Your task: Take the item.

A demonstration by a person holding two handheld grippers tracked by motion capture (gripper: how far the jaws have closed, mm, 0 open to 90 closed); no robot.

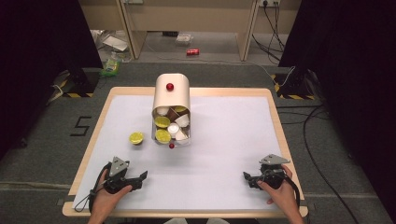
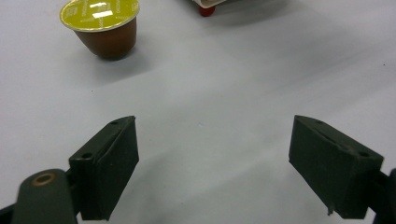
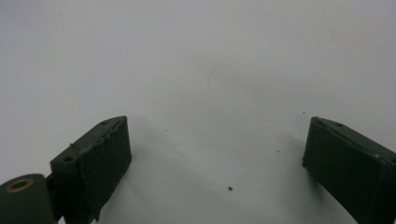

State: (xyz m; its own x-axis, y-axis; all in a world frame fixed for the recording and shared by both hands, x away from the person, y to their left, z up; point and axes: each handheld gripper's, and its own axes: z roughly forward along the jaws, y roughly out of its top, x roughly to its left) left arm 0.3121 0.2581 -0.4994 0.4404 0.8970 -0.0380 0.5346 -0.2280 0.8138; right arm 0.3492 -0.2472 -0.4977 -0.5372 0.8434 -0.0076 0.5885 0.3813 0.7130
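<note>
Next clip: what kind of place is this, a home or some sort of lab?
Probably a lab recording station: black curtains flank a white-covered table, hazard-taped stand feet and loose cables lie on grey carpet.

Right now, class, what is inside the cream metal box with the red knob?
The cream metal box holds yellow-lidded capsules and white-lidded capsules in its open drawer; deeper contents are covered.

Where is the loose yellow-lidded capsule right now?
In the high view the capsule sits on the white mat, just left of the capsule holder's open front, ahead of the left gripper; the left gripper view shows it upper left.
</note>
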